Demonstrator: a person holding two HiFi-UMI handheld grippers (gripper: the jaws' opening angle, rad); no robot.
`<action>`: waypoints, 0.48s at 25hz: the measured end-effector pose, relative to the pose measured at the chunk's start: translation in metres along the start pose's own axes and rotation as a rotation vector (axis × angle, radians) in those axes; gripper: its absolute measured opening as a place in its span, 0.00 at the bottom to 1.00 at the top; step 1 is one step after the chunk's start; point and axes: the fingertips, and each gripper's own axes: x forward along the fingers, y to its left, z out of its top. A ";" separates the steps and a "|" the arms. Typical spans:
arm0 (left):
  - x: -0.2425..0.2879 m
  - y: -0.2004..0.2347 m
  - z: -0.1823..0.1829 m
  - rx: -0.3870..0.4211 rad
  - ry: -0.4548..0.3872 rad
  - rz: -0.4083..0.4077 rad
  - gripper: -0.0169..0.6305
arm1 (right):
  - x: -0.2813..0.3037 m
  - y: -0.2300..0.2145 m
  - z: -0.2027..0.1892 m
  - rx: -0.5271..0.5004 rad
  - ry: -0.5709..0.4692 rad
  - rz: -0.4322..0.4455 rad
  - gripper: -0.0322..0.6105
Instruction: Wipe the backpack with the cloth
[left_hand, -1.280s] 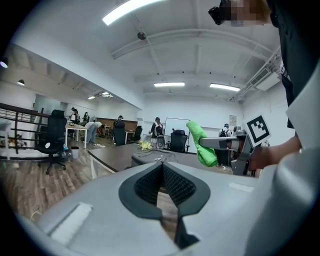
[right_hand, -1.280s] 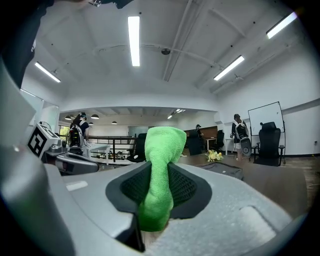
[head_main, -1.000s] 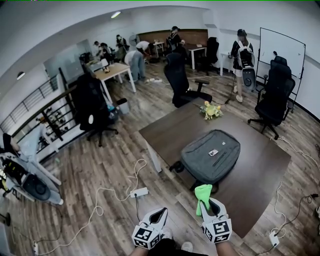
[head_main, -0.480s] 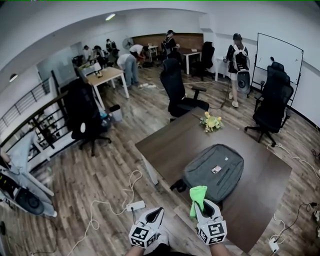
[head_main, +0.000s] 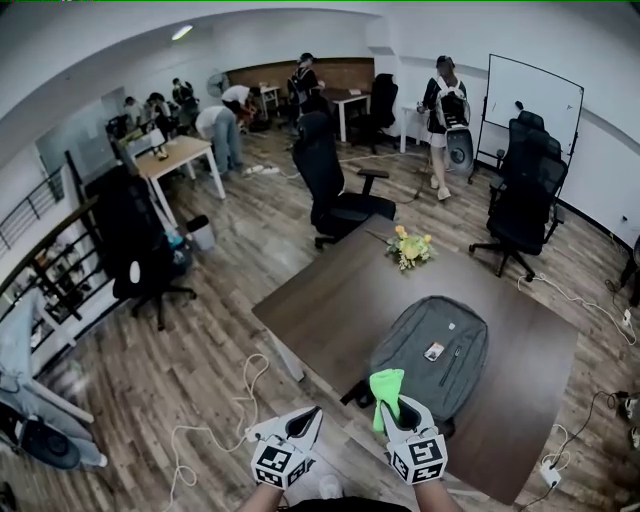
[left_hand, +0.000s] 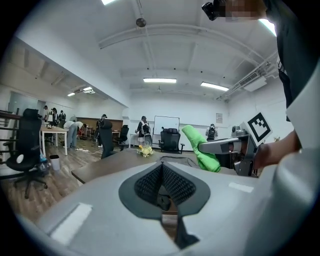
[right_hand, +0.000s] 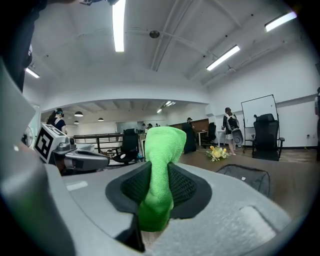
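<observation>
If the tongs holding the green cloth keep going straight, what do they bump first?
Probably the backpack on the table. The right tongs, holding the cloth, point toward its near edge, but their own view shows it slightly right, so they might pass beside it.

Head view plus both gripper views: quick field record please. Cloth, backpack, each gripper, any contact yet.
cloth: green, sticking up out of the right gripper
right gripper: jaws shut on the cloth
left gripper: jaws together, nothing between them
backpack: grey, lying flat on the brown table
contact: none; cloth is held in the air, apart from the backpack
also on table: flowers beyond the backpack
wiping: not yet begun
</observation>
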 end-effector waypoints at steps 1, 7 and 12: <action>0.004 0.002 -0.001 -0.003 0.004 -0.016 0.06 | 0.004 0.000 -0.003 0.001 0.013 -0.004 0.20; 0.029 0.010 -0.007 -0.021 0.021 -0.116 0.06 | 0.019 -0.010 -0.012 0.009 0.061 -0.066 0.20; 0.056 0.014 -0.004 -0.026 0.018 -0.160 0.06 | 0.021 -0.032 -0.013 0.023 0.089 -0.120 0.20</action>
